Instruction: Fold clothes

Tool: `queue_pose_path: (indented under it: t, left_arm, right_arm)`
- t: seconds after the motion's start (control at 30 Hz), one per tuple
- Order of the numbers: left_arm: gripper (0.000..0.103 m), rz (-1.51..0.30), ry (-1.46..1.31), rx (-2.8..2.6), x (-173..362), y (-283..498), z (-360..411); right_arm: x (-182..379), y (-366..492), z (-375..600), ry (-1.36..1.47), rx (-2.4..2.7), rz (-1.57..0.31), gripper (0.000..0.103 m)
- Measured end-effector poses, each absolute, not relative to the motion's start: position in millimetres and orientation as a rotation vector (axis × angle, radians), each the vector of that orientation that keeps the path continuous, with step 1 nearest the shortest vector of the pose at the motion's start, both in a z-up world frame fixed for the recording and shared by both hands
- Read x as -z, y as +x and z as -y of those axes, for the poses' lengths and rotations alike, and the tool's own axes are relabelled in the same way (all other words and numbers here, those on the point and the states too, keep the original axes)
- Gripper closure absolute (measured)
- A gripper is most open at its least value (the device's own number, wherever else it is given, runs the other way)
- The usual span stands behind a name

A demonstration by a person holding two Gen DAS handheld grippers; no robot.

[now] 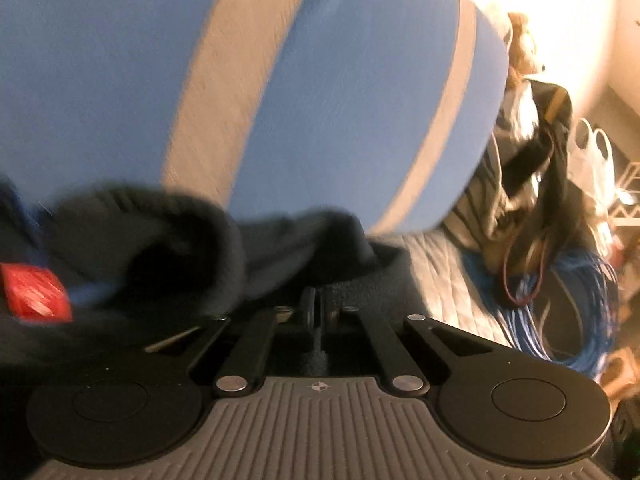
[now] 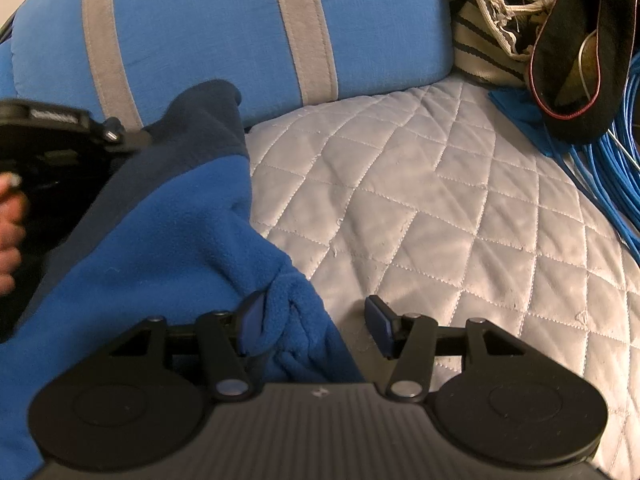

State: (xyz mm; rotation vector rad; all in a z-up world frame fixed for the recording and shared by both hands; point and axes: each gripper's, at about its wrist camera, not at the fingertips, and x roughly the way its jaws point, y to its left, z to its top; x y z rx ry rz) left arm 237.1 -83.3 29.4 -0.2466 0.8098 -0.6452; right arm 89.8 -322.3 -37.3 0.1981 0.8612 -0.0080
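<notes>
A fleece garment (image 2: 168, 240), bright blue with a navy upper part (image 1: 192, 240), lies bunched on the left of a grey quilted cover (image 2: 420, 200). My left gripper (image 1: 317, 304) is shut, its fingers pressed together with dark fleece pinched at their tips. In the right wrist view its black frame (image 2: 56, 128) reaches into the navy part, held by a person's hand (image 2: 10, 236). My right gripper (image 2: 314, 308) is open. A fold of blue fleece lies against its left finger (image 2: 252, 320), while its right finger (image 2: 380, 322) stands apart over the quilt. A red patch (image 1: 34, 290) shows on the garment.
A blue pillow with grey stripes (image 2: 200, 20) lies just behind the fleece. At the right sit a striped cloth bag (image 2: 480, 40), a black bag (image 2: 580, 80) and a coil of blue cable (image 2: 600, 160). Bare quilt spreads to the right of the garment.
</notes>
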Motion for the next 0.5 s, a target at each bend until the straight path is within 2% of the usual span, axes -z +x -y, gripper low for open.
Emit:
queue_pose_path:
  t: [0.17,0.5]
  left_arm:
    - [0.101,-0.775,-0.074,0.616,-60,224,82]
    - [0.100,-0.780,0.443,0.429,-49,194,136]
  right_arm:
    - [38,90,322,0.195,0.010,-0.861,0.035]
    - [39,90,321,0.186,0.011,-0.860,0.035]
